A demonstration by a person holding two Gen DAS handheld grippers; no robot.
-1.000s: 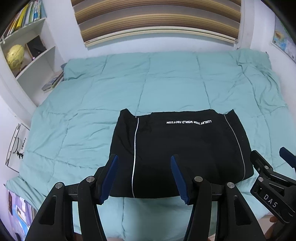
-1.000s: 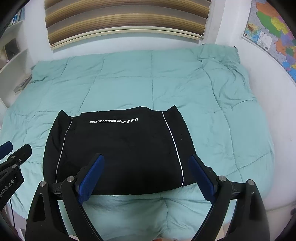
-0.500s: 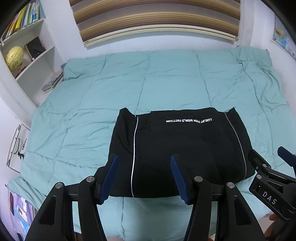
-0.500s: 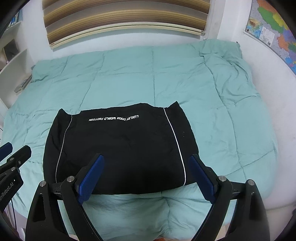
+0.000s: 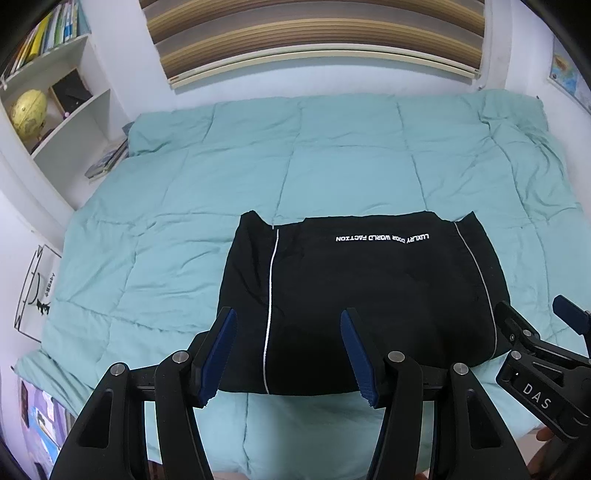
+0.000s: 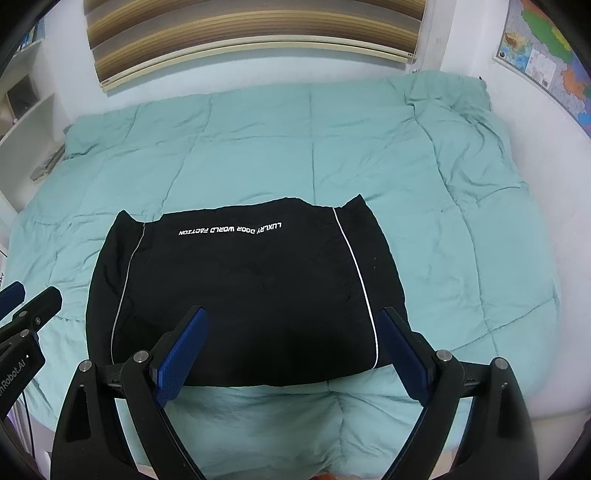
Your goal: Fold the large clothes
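Note:
A black garment (image 5: 369, 295) lies folded into a flat rectangle on the teal quilt (image 5: 332, 158), with white side stripes and a line of white lettering along its far edge. It also shows in the right wrist view (image 6: 243, 288). My left gripper (image 5: 288, 350) is open and empty, held above the garment's near left part. My right gripper (image 6: 291, 350) is open and empty above the garment's near right part. The right gripper (image 5: 546, 362) also shows at the right edge of the left wrist view, and the left gripper (image 6: 22, 325) at the left edge of the right wrist view.
The quilt (image 6: 461, 221) covers the whole bed. A white bookshelf (image 5: 55, 92) with a yellow globe (image 5: 29, 110) stands at the left. A striped blind (image 6: 251, 33) hangs on the far wall. A map (image 6: 546, 48) hangs on the right wall.
Both grippers have drawn back slightly from the garment, so both views shift a little. The garment lies still and both grippers stay open.

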